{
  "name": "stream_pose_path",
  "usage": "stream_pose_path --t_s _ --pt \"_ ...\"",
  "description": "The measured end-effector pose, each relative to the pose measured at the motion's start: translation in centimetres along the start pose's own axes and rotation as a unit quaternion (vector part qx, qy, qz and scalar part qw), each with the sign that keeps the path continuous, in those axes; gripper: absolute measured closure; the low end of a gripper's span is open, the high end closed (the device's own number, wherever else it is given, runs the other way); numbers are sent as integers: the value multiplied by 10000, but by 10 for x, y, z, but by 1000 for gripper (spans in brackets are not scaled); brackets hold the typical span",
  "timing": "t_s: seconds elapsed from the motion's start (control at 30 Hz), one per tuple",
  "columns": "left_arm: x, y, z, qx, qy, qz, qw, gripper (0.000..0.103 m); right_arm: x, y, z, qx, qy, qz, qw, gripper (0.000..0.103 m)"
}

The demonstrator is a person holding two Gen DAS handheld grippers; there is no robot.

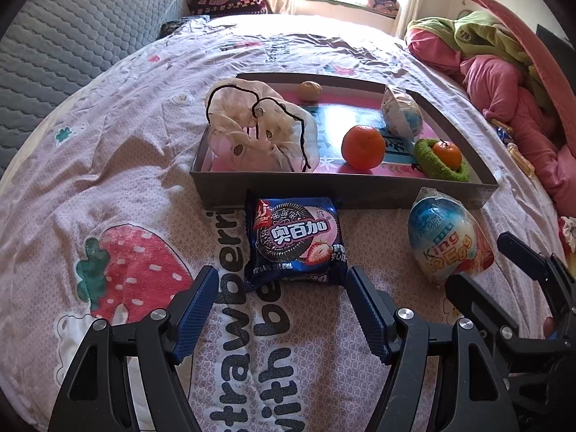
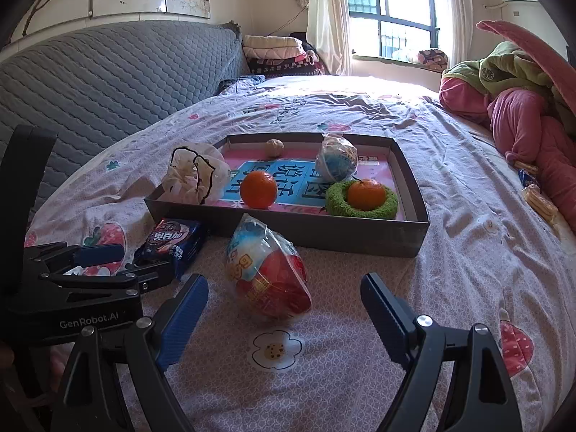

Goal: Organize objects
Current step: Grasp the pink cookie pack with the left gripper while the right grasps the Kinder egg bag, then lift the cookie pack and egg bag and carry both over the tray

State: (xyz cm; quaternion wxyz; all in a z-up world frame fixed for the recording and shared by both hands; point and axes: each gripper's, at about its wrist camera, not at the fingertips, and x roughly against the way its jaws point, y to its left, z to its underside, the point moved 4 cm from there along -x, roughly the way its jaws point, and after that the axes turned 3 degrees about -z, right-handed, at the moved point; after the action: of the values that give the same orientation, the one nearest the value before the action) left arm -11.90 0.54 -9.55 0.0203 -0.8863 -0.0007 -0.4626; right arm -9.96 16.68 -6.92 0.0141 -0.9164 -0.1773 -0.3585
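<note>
A shallow grey box (image 1: pixel 324 189) (image 2: pixel 360 232) on the bed holds a crumpled plastic bag (image 1: pixel 259 129) (image 2: pixel 194 176), an orange (image 1: pixel 363 147) (image 2: pixel 258 189), a second orange in a green ring (image 1: pixel 446 154) (image 2: pixel 365 194), a wrapped egg (image 1: pixel 401 113) (image 2: pixel 336 160) and a walnut (image 1: pixel 309 90) (image 2: pixel 274 148). A blue cookie pack (image 1: pixel 293 241) (image 2: pixel 172 241) lies in front of the box, just ahead of my open left gripper (image 1: pixel 282 282). A wrapped King Egg (image 1: pixel 446 241) (image 2: pixel 268 275) lies ahead of my open right gripper (image 2: pixel 284 288).
The bed has a pink strawberry-print sheet (image 1: pixel 126 180) (image 2: pixel 468 252). A grey quilted headboard (image 1: pixel 72 36) (image 2: pixel 108 79) stands at the left. Pink and green bedding (image 1: pixel 504 82) (image 2: pixel 522 115) is piled at the right, with small snack packs (image 2: pixel 536 194) beside it.
</note>
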Motion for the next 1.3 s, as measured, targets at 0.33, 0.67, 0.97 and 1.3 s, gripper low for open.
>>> stream_pose_path --t_s 0.33,0.67,0.97,1.3 --pt "-22 0 -16 238 190 -92 9995 28 -18 2 0 195 205 168 9995 17" --pt "-32 -2 -23 230 224 -169 9993 31 -27 10 -3 422 161 273 9986 26" --pt "-26 -4 -24 238 103 -53 9997 46 -24 11 -5 492 52 258 9984 49" --pt "1 -8 -32 192 -489 98 9986 46 6 -5 -25 74 -738 248 9969 49"
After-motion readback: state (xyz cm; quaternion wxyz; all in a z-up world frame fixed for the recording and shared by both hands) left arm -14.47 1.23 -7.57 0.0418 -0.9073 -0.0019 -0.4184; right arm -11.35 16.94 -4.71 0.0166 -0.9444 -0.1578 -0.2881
